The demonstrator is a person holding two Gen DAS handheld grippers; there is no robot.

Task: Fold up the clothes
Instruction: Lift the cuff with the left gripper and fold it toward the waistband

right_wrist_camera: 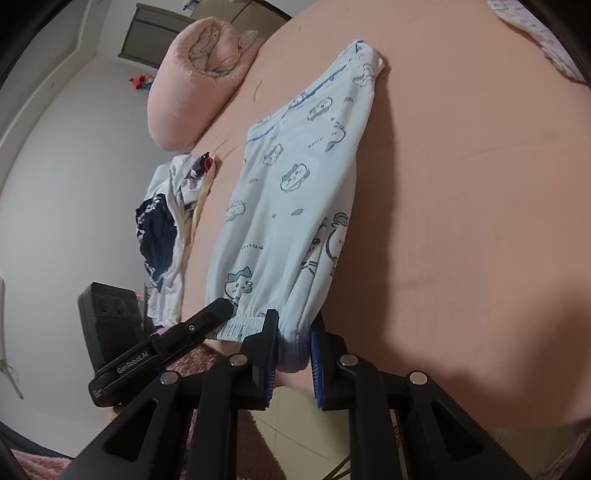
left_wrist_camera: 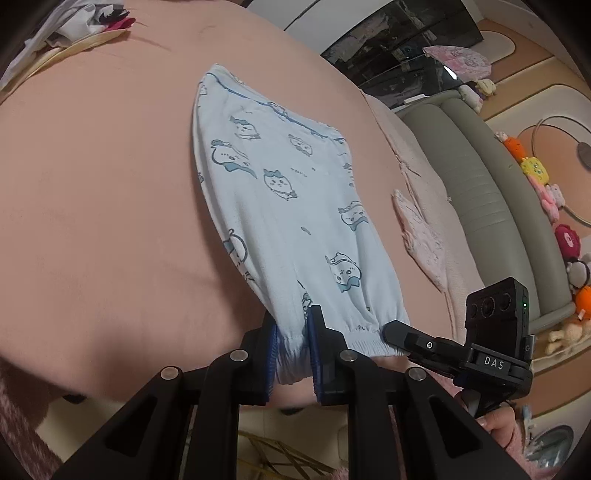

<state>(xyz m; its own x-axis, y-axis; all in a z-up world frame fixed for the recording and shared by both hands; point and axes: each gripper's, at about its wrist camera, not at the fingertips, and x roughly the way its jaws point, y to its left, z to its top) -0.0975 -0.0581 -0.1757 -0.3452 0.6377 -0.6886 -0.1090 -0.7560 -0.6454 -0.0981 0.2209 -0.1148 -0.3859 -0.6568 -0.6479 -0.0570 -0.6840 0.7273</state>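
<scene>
Light blue pyjama trousers [left_wrist_camera: 291, 192] with a cartoon print lie folded lengthwise on the pink bed sheet [left_wrist_camera: 92, 184], waistband far, elastic cuffs at the near bed edge. My left gripper [left_wrist_camera: 291, 339] is shut on the left part of the cuffs, the gathered cloth pinched between its blue pads. The right gripper [left_wrist_camera: 402, 332] grips the same hem further right. In the right wrist view, the trousers [right_wrist_camera: 295, 192] stretch away over the sheet [right_wrist_camera: 461, 221], my right gripper [right_wrist_camera: 293, 343] is shut on the cuff, and the left gripper [right_wrist_camera: 221, 310] bites the hem beside it.
A pile of mixed clothes [right_wrist_camera: 166, 221] lies at the bed's left edge, also visible at the far corner [left_wrist_camera: 74, 29]. A rolled pink duvet [right_wrist_camera: 195, 81] sits beyond it. A pink patterned garment [left_wrist_camera: 421, 236] lies right of the trousers, by the grey padded bed frame [left_wrist_camera: 480, 177] with plush toys [left_wrist_camera: 535, 170].
</scene>
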